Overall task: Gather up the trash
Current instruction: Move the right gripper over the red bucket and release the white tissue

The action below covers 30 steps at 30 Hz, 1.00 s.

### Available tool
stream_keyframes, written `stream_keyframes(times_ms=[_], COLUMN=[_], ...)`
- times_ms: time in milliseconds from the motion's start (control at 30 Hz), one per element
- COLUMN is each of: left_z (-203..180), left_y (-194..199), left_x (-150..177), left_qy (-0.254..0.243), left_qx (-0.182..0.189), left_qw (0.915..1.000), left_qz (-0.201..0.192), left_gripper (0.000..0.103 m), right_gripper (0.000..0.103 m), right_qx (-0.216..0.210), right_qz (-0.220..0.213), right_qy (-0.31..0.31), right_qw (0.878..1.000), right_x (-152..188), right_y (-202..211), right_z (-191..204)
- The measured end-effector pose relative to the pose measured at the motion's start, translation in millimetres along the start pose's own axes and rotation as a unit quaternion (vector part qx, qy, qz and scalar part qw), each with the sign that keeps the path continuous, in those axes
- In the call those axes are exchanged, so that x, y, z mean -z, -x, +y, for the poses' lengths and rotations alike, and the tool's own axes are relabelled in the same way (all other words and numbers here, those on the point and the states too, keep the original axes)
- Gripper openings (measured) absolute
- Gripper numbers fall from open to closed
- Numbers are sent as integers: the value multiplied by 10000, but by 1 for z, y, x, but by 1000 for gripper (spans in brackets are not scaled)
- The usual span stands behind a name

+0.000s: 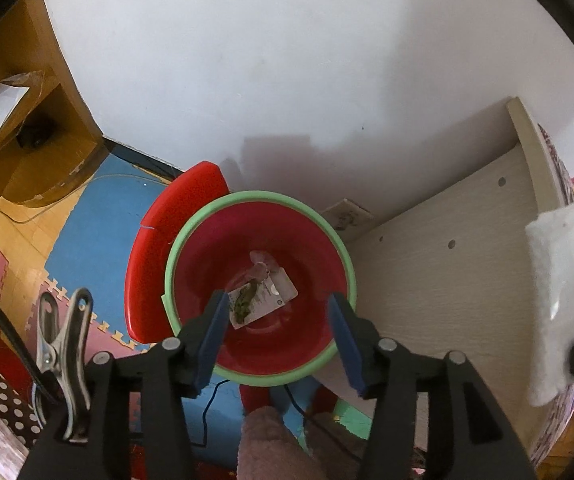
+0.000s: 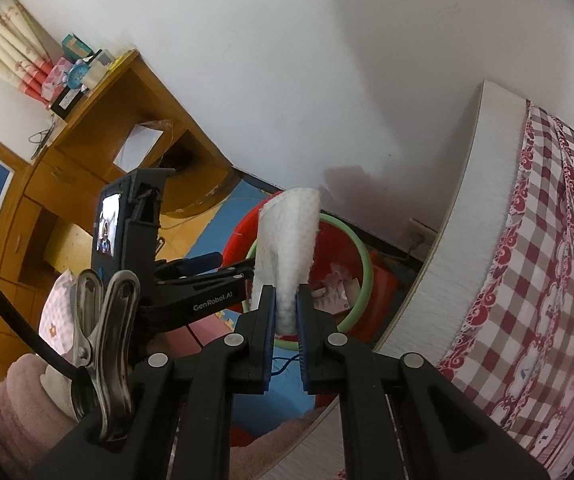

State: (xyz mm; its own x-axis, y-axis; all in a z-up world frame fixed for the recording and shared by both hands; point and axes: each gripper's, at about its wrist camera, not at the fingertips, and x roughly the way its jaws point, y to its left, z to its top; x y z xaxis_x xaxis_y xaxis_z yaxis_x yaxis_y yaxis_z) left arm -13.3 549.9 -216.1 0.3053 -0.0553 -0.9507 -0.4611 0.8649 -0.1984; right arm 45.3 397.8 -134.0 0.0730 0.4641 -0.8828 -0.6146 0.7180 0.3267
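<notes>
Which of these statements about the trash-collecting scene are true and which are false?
1. The left claw is open and empty above the red bin. True.
2. The right claw is empty. False: it is shut on a white pad.
3. Trash already lies in the bin. True: a printed wrapper lies at the bottom.
4. The bin's rim is blue. False: it is green.

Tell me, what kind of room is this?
Probably a bedroom at home. There is a bed with a checked cover, a wooden desk with an alarm clock on top, and foam play mats on the floor.
</notes>
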Motion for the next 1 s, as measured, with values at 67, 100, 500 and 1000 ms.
stream_keyframes(times_ms=[67, 100, 500, 1000], left_z=[3, 4, 28, 50], left_y=[2, 4, 19, 32], left_x=[0, 1, 17, 29], left_qy=[40, 73, 387, 547], left_qx=[-31, -34, -114, -153], left_qw=[10000, 10000, 9992, 9983], left_qz=[-17, -36, -28, -88], left_gripper=[54, 54, 54, 54], right_gripper=[11, 11, 11, 12], right_qx=[-7, -11, 203, 303], right_qz=[17, 26, 382, 565], right_qy=[16, 24, 311, 428], right_qw=[10000, 10000, 9986, 9970], right_x=[-1, -2, -11, -18], right_y=[-2, -4, -58, -96], right_z=[2, 4, 22, 29])
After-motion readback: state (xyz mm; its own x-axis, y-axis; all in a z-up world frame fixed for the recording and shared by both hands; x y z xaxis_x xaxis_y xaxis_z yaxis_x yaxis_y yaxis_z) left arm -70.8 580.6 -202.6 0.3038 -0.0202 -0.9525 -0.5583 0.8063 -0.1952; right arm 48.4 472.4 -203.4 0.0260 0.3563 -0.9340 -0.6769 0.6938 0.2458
